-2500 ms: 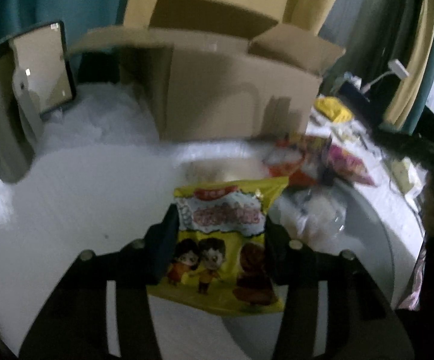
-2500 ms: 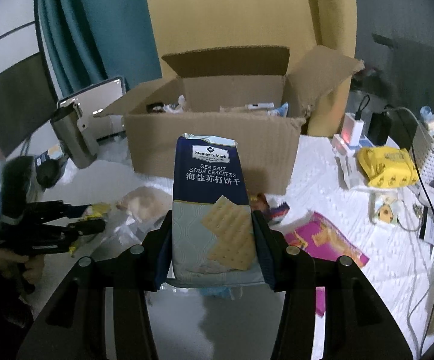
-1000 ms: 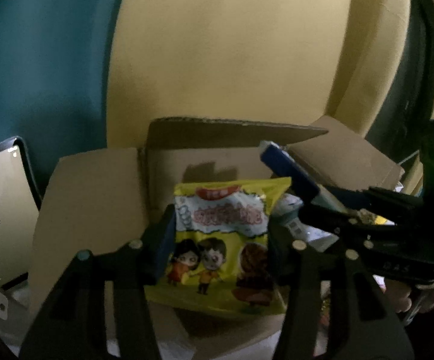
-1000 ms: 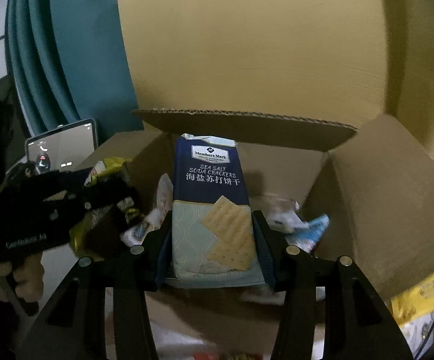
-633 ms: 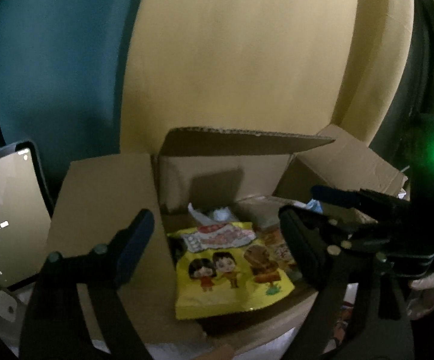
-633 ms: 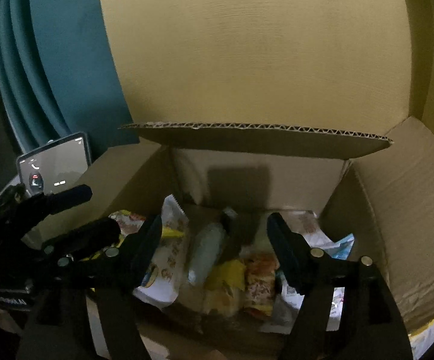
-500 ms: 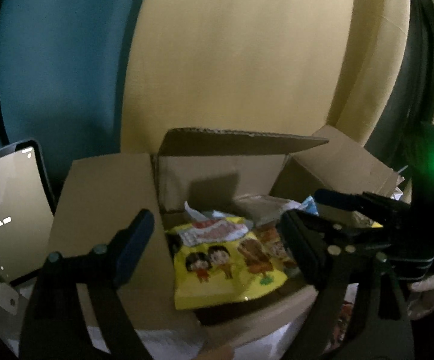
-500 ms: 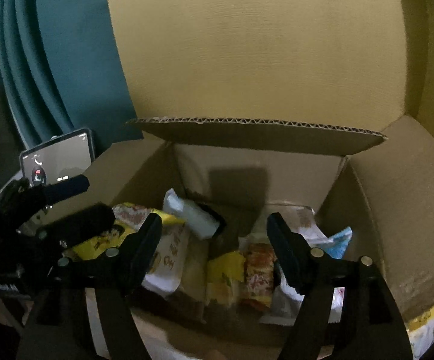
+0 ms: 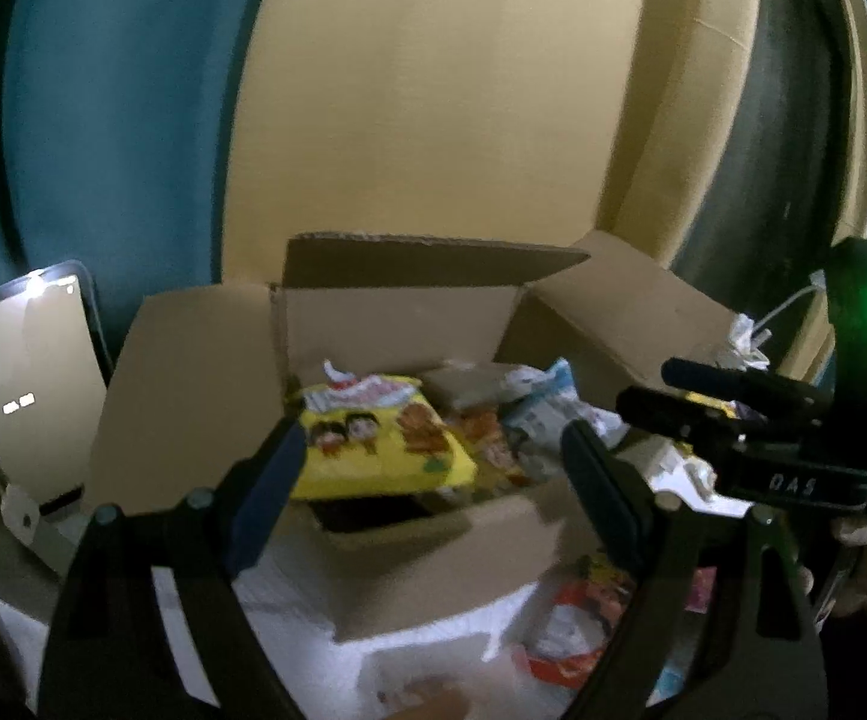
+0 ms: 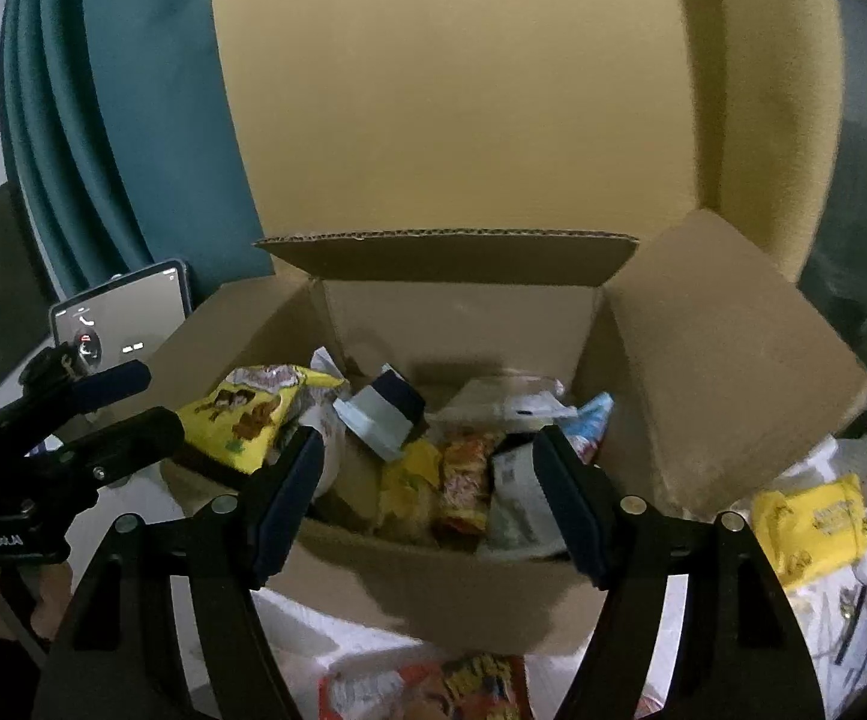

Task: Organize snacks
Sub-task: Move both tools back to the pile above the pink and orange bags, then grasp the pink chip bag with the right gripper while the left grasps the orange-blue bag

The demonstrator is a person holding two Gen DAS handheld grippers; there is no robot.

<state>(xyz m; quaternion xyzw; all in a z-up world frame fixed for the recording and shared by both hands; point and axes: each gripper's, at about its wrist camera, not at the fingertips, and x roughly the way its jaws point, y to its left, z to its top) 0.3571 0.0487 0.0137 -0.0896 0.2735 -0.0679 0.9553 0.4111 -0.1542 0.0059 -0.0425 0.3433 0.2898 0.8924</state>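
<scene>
In the left wrist view, the left gripper (image 9: 427,468) has its fingers spread wide apart and nothing is between them. The yellow snack bag (image 9: 376,438) lies inside the cardboard box (image 9: 433,546), just beyond the tip of the left finger and more toward that finger than toward the right one; it does not touch the pads. Other snack packets (image 9: 511,438) fill the box beyond the right finger. The right gripper (image 9: 727,402) shows past the right finger, also released, at the right side of the box. On the white table (image 9: 313,654) below the fingers lies a red packet (image 9: 577,630). In the right wrist view, the right gripper (image 10: 427,474) is released too, holding nothing. The cracker pack (image 10: 382,414) lies tilted in the cardboard box (image 10: 469,594), beyond the fingertips and nearer to the left finger, resting on other snack packets (image 10: 463,480). The yellow snack bag (image 10: 247,414) is beyond the left finger, near the left gripper (image 10: 121,414), whose fingers stand apart. A phone (image 10: 121,312) stands farther to that side.
</scene>
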